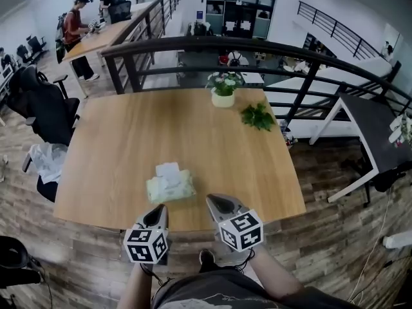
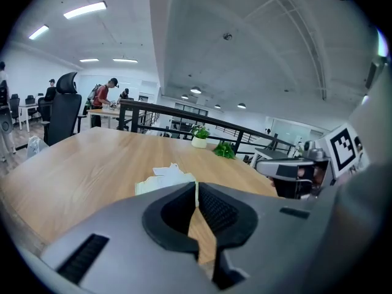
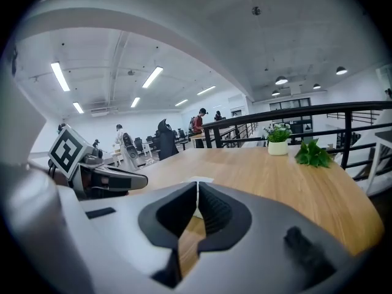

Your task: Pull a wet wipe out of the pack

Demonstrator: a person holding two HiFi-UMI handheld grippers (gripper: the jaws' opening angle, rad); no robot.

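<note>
The pale green wet wipe pack (image 1: 170,187) lies flat on the wooden table (image 1: 129,140) near its front edge, with a white wipe (image 1: 168,169) sticking up from its top. My left gripper (image 1: 158,210) is shut and empty, its tip just short of the pack's near left corner. My right gripper (image 1: 216,202) is also shut and empty, a little to the right of the pack. In the left gripper view the pack (image 2: 160,179) shows just beyond the closed jaws (image 2: 196,192). In the right gripper view only a white corner of the pack (image 3: 199,179) peeks over the closed jaws (image 3: 197,192).
A small white pot of flowers (image 1: 223,90) and a green leafy sprig (image 1: 258,116) stand at the table's far edge. A black railing (image 1: 212,44) runs behind the table. An office chair (image 1: 45,111) stands to the left, and a person works at a far desk (image 1: 76,24).
</note>
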